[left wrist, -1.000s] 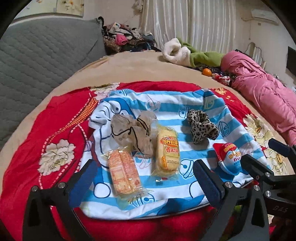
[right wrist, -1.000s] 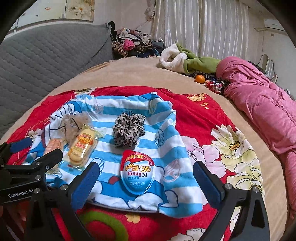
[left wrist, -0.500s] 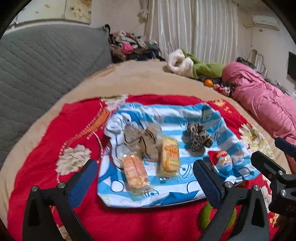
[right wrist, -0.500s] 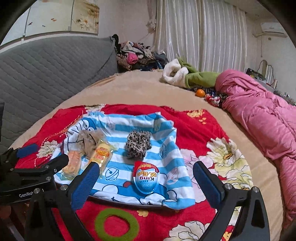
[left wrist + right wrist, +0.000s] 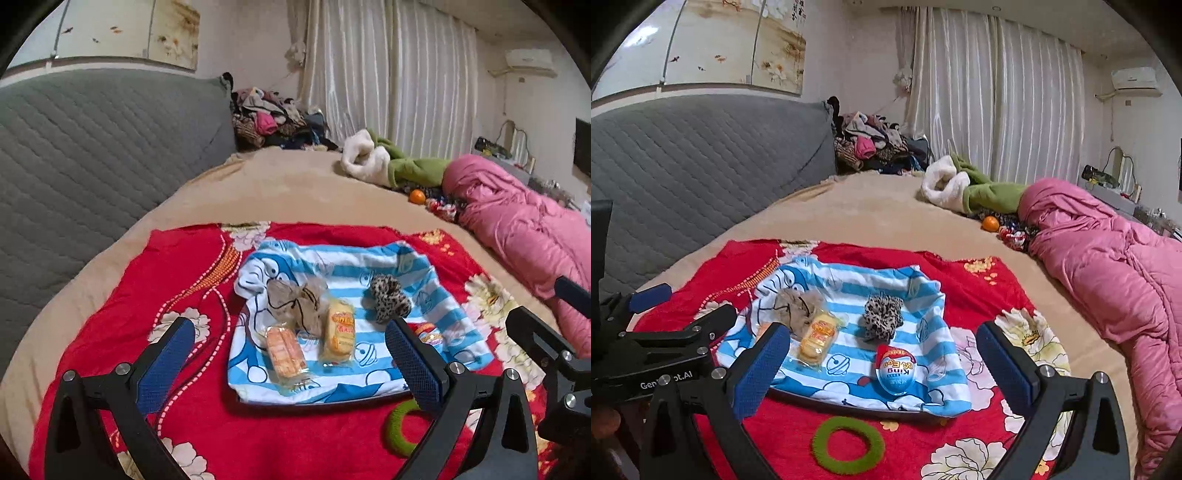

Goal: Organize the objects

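On striped towel: 2 wrapped snacks, 1 mesh pouch, 1 leopard scrunchie, 1 egg toy | on red blanket, just below towel: 1 green ring | left gripper, right gripper: fingers wide apart, empty, above bed.

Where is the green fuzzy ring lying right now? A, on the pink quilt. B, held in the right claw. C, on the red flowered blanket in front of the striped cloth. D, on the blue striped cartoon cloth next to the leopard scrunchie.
C: the green fuzzy ring lies on the red flowered blanket, just off the near edge of the striped cloth, with nothing gripping it.
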